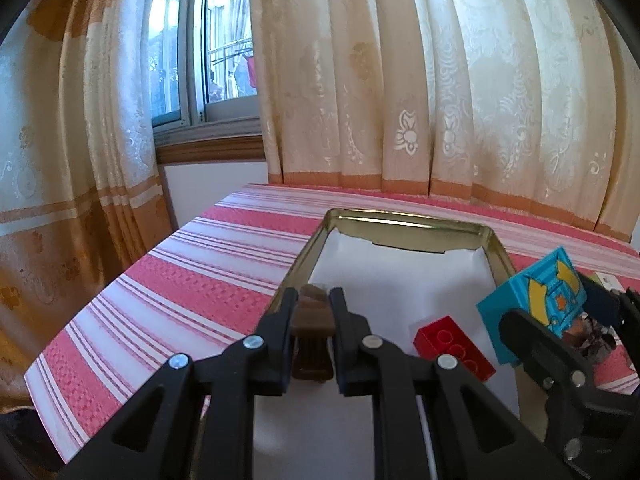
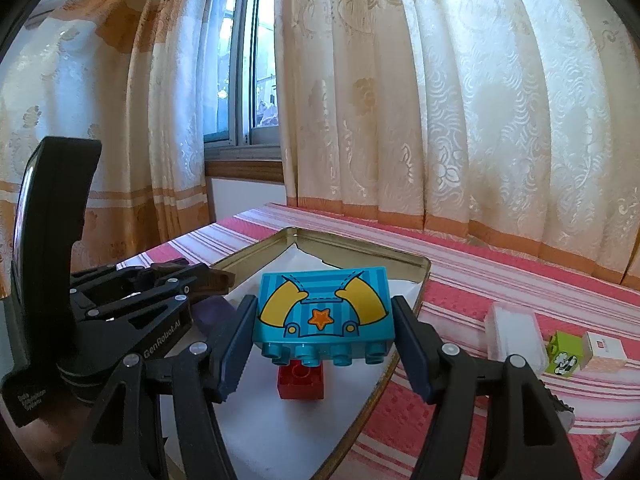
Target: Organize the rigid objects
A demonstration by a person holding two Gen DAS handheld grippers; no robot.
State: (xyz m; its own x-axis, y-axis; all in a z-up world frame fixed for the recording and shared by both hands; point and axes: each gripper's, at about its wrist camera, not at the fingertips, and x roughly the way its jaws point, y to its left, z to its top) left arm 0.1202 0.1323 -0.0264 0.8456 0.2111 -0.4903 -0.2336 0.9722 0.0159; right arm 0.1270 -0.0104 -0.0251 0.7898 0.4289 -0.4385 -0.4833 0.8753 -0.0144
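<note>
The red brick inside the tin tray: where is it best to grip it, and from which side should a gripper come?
Probably grip the red brick across its two long plain side walls, coming from above, since it lies flat on the tray floor with its studs facing up. The studded top gives no flat hold. Right now the blue brick, held in the right gripper, hangs directly over it and must move away first.

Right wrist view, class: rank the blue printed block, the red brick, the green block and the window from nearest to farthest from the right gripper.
1. Blue printed block: between the right gripper fingers, over the tin.
2. Red brick: just below it, on the tin's white liner.
3. Green block: off to the right, on the striped cloth.
4. Window: far back, upper left, between curtains.
</note>
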